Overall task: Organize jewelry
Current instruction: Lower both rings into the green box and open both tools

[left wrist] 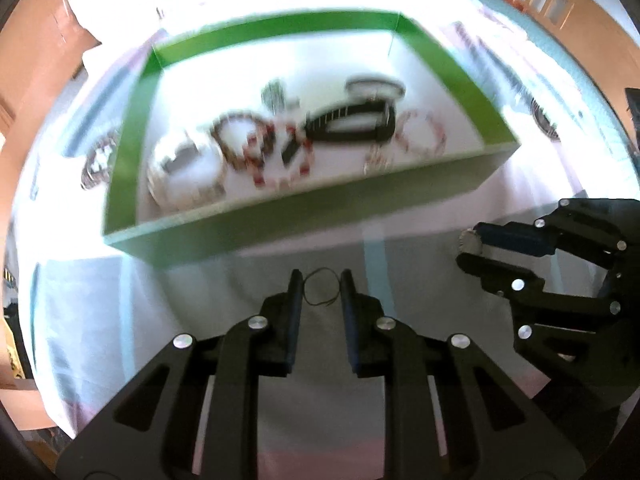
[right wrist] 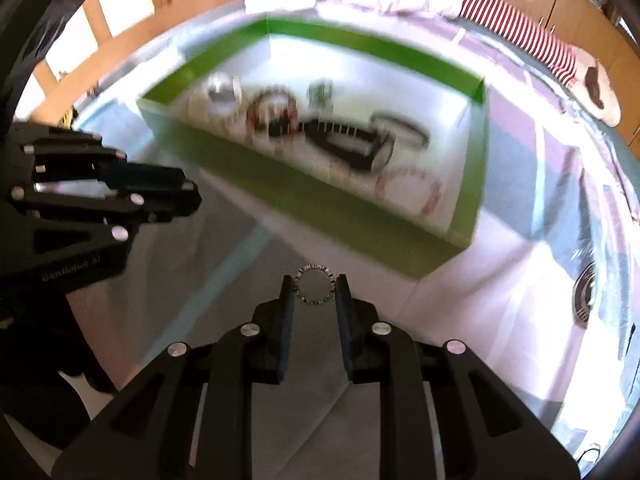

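Both grippers hold small rings above the bedsheet, short of the green box.

Left gripper [left wrist: 319, 288]: jaws narrowed onto a thin black wire loop [left wrist: 320, 286], pinched between the fingertips. Right gripper [right wrist: 313, 289]: jaws closed to ring width on a beaded ring [right wrist: 314, 284], held upright between the tips. Green box [left wrist: 240, 228] lies ahead of both, white-floored, near wall facing the grippers. Inside the box, all blurred: black watch [left wrist: 352, 124] at centre, red-and-white bracelet [left wrist: 280, 160] left of it, pale bracelet [right wrist: 412, 192] toward the box's right end, silvery bracelet [left wrist: 180, 176] at the left end. Bedsheet [right wrist: 500, 280] lies under the box. Another bracelet [right wrist: 584, 292] rests on the sheet right of the box.
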